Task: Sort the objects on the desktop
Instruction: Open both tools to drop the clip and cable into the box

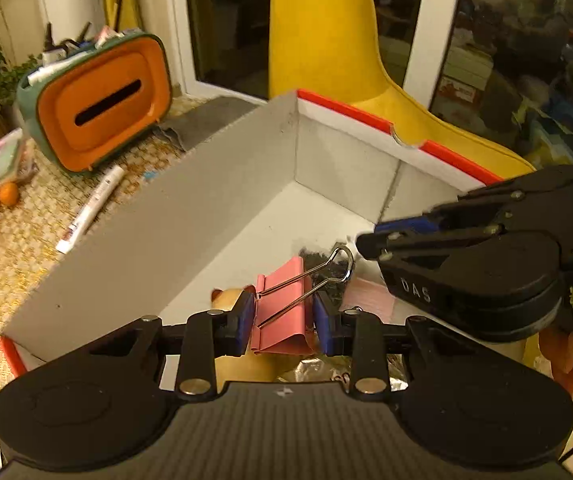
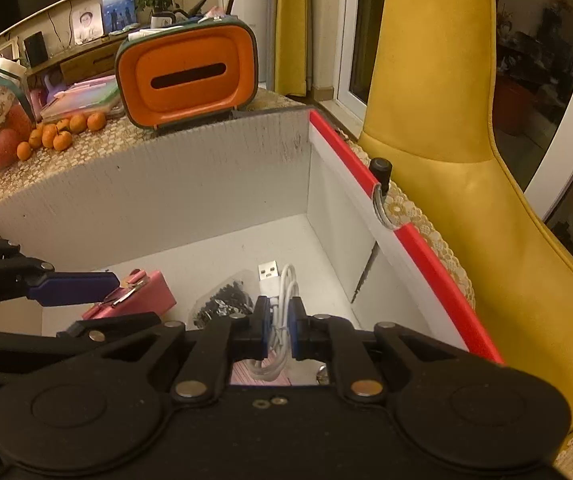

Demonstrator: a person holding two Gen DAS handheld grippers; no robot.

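While both tools hang over the white box (image 2: 158, 196), the left gripper (image 1: 284, 322) is clamped on a pink binder clip (image 1: 282, 304), wire handles pointing toward upper right. The right gripper (image 2: 278, 330) squeezes a coiled white USB cable (image 2: 282, 304), plug pointing up-frame.

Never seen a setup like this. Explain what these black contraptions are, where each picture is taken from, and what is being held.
These are two handheld grippers, one in each of a person's hands, not a robot arm. Each carries a camera looking forward along its two fingers.

In the left camera's picture, the left gripper is shut on a pink binder clip. In the right camera's picture, the right gripper is shut on a coiled white USB cable.

Both hang over an open grey box with a red rim, which stands on a table with an orange tissue box and small oranges behind it.
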